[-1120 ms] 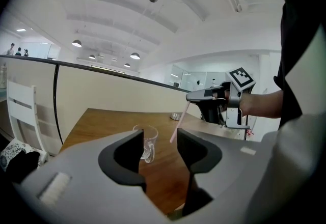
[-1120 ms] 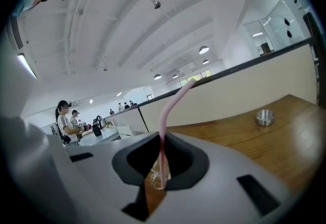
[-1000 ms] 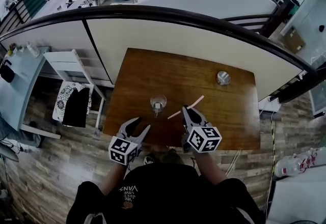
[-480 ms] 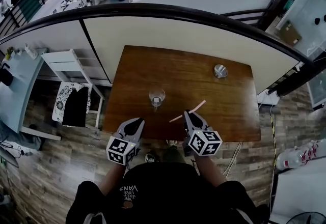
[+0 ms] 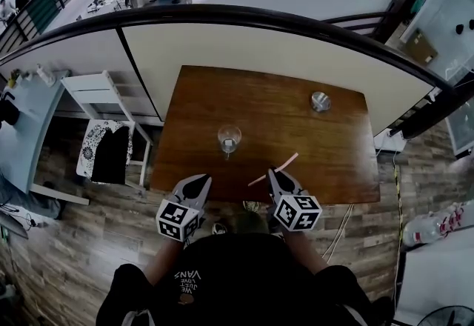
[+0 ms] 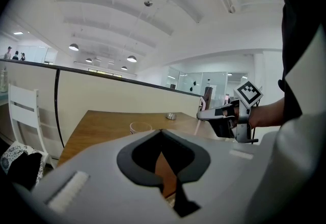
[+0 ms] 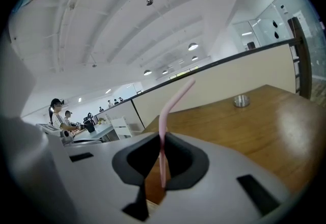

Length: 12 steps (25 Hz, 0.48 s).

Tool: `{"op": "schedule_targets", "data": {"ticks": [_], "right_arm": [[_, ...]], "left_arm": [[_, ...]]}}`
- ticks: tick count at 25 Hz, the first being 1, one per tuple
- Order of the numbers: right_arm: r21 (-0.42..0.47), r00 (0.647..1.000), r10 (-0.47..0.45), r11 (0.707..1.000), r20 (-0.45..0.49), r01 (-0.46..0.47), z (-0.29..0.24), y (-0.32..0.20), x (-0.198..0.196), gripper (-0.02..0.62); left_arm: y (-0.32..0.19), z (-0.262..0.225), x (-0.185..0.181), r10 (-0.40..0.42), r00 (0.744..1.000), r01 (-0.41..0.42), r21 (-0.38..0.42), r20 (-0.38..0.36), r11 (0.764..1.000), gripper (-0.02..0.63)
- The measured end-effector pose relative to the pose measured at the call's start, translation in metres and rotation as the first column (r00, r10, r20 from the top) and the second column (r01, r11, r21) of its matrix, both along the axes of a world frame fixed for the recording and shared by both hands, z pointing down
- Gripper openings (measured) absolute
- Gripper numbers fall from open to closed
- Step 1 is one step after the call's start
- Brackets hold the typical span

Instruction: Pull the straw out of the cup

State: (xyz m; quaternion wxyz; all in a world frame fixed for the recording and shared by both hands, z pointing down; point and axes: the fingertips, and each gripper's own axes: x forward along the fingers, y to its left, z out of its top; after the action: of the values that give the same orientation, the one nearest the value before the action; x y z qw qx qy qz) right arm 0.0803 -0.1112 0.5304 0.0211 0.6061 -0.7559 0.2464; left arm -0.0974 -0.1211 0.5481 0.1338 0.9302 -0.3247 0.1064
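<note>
The thin pale pink plastic straw (image 5: 287, 161) is out of the cup and pinched in your right claw (image 5: 274, 175). In the right gripper view the straw (image 7: 163, 136) stands nearly upright between the two dark pads, which are closed on its lower stretch. A short length hangs below the grip. Above the jaws it runs straight, then bends at its flexible joint, and the top part leans away to the right. Its colour is even along the whole length, and it looks clean and uncrushed where the pads meet it.

From the head view the straw slants across the claw tips. One end points towards the far right and the other towards the near left, over the near part of the brown wooden table (image 5: 296, 128). The clear glass cup (image 5: 229, 139) stands upright on the table, to the left of the straw and apart from it. A small round metal dish (image 5: 320, 101) sits well apart from both, near the far right corner.

Your left claw (image 5: 197, 182) hovers at the near edge of the table, on the near left side of the cup and not touching it. Its jaws have just been closing and now meet, with nothing between them. In the left gripper view the cup (image 6: 140, 127) shows beyond the closed tips.
</note>
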Motion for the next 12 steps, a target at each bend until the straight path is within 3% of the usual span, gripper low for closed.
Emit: {"op": "schedule_targets", "data": {"ticks": [12], "right_arm": [[-0.065, 0.999, -0.026, 0.998, -0.025, 0.024, 0.021, 0.001, -0.005, 0.037]], "left_arm": [[0.008, 0.005, -0.002, -0.011, 1.000, 0.011, -0.020, -0.012, 1.000, 0.012]]}}
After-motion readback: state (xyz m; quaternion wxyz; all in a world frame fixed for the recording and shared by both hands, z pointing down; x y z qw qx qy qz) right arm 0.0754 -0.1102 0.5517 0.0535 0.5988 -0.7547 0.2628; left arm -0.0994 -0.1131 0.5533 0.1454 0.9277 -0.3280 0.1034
